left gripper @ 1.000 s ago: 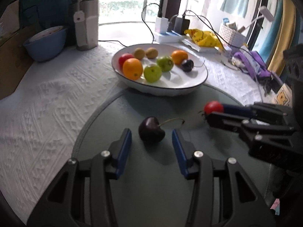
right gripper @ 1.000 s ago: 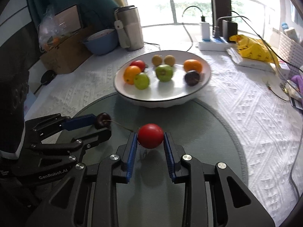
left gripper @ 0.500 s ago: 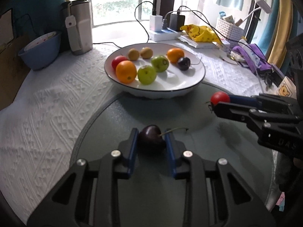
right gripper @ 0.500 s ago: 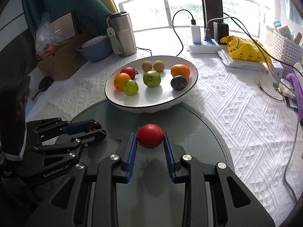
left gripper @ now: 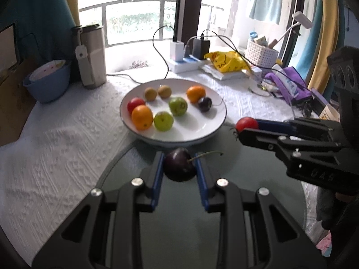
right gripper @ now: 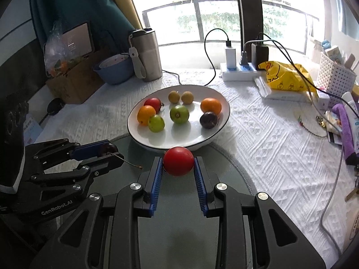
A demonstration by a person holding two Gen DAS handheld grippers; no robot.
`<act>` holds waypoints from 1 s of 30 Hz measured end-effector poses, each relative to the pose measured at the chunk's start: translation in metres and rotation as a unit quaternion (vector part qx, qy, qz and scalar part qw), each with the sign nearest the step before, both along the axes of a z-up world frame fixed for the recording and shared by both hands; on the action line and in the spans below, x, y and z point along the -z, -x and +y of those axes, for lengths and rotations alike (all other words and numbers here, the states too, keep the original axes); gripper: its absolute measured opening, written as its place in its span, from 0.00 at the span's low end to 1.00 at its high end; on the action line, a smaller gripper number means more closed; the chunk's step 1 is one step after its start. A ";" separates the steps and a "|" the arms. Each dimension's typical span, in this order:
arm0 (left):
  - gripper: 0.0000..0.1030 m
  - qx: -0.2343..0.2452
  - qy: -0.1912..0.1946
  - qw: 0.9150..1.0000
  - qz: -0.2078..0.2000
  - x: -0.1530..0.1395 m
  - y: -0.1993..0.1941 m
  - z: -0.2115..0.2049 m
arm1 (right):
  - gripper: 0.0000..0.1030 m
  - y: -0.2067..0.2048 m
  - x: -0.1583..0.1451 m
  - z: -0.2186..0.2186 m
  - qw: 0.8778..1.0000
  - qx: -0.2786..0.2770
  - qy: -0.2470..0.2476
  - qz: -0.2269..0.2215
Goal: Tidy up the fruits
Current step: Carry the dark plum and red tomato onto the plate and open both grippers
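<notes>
Left wrist view: the left hand-held gripper (left gripper: 179, 168) is clenched on a dark cherry (left gripper: 179, 167), its blue pads pressing both sides of the fruit and the stem sticking out toward 3 o'clock. The cherry sits above a dark round mat (left gripper: 179, 219) on the tabletop (left gripper: 56, 152), which is covered with a white textured cloth. Just past the cherry, at 12 o'clock, stands a white plate (left gripper: 202, 134) holding a red tomato, two oranges, two green fruits, two small brown fruits and another dark cherry. At 3 o'clock the right hand-held gripper (left gripper: 245, 126) reaches in from the side, grasping a red tomato (left gripper: 246, 123) near the plate's rim. A steel tumbler (left gripper: 92, 56) and a blue bowl (left gripper: 48, 83) stand at 10 o'clock, well apart from the plate.

Right wrist view: the right hand-held gripper (right gripper: 178, 164) grips the red tomato (right gripper: 178, 164) between its blue ridged pads, just in front of the plate (right gripper: 157, 143) at 12 o'clock. At 9 o'clock the left hand-held gripper (right gripper: 110, 151) holds the dark cherry (right gripper: 107, 149), stem pointing toward the tomato. A power strip (right gripper: 237, 72) with plugged chargers lies at 1 o'clock, beside a yellow bag (right gripper: 285, 78) and a white basket (right gripper: 336, 76).
</notes>
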State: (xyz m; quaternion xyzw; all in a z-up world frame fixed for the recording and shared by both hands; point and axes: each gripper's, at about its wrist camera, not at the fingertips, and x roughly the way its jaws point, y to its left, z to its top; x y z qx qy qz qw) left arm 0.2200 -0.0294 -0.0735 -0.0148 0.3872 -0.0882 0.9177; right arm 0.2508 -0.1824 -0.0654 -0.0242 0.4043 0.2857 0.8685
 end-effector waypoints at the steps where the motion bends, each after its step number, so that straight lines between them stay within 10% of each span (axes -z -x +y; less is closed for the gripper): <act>1: 0.28 0.001 0.001 1.000 -0.002 -0.001 -0.002 0.000 | 0.30 -0.002 -0.001 0.000 1.000 0.000 0.000 -0.001; 30: 0.29 0.009 0.017 0.999 0.032 0.023 -0.071 0.001 | 0.30 -0.070 0.020 0.018 1.000 -0.013 0.001 0.026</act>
